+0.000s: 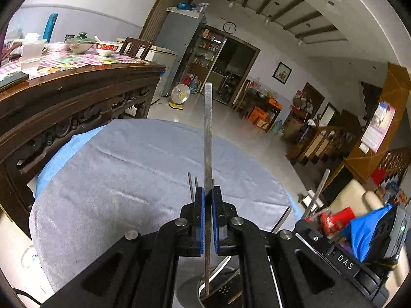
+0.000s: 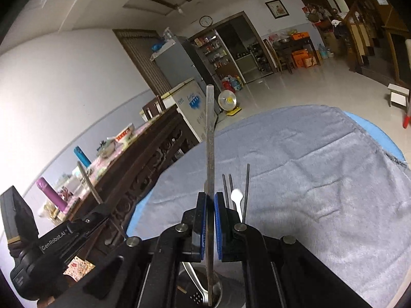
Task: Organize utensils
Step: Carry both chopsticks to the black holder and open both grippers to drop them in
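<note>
A large tiled room is stretching away behind a round table under a grey cloth (image 1: pixel 123 169), with a carved wooden sideboard (image 1: pixel 77 102) standing beside it. The left gripper (image 1: pixel 208 220) is pinching a flat metal utensil handle (image 1: pixel 208 128) tightly between its blue pads, jaws all but closed on it, and the right gripper (image 2: pixel 210 225) is doing the same with a second flat metal handle (image 2: pixel 210 138). Each handle is sticking up and forward out of the jaws and running down below them toward a steel holder (image 2: pixel 213 285) sitting under the grippers, where a spoon bowl (image 2: pixel 197 287) is already resting. Just beyond the right jaws a few thin dark sticks (image 2: pixel 248 192), likely chopsticks, and a small white spoon (image 2: pixel 236 197) are standing up. The handles are looking dull silver, thin, straight and slick, the right one stamped with faint marks. Which kind of utensil each one is cannot be told, since the working ends are hidden. Because the pads are gripping narrow smooth metal, either piece could be pivoting or sliding in the pinch, and with both grippers crowding the same holder the two could be knocking together or tipping it over.
</note>
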